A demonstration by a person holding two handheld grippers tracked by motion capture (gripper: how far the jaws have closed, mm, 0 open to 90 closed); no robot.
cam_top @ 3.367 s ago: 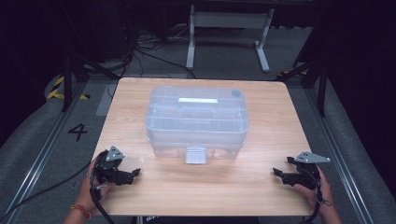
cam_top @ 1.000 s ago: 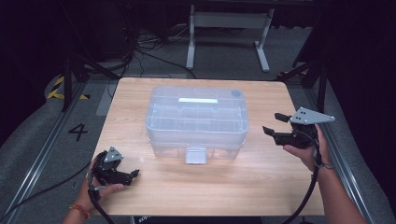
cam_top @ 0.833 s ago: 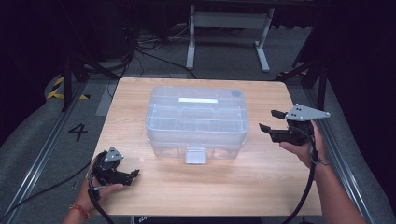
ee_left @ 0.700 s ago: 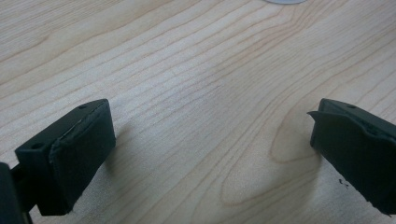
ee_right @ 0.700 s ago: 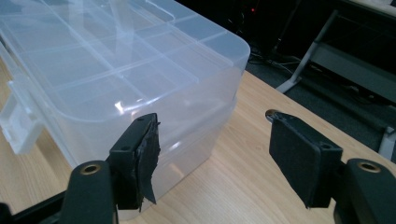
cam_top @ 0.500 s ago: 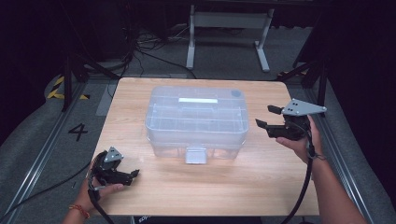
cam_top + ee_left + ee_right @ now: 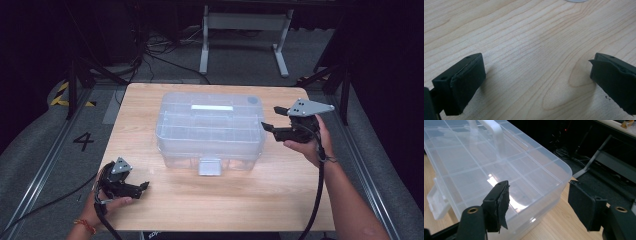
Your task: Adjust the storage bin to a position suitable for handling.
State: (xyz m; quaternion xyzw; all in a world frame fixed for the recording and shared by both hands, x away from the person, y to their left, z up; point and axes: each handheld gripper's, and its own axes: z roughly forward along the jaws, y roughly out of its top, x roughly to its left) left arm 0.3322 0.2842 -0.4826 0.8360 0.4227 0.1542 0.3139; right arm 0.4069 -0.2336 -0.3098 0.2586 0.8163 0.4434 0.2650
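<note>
High view, right tool (image 7: 268,119) gaping beside clear box (image 7: 210,131)

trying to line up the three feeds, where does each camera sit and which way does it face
High view: above the person's side, looking forward and down on the table; both forearms, left gripper and right gripper show.
Left gripper view: on the left gripper, looking down at bare wood; its open fingers show.
Right gripper view: on the right gripper, facing the clear box.
The high and right gripper views share the box.

A wooden table (image 7: 165,215) is carrying a clear plastic box (image 7: 210,130), which is sitting at the table's middle, toward the far edge.
</note>
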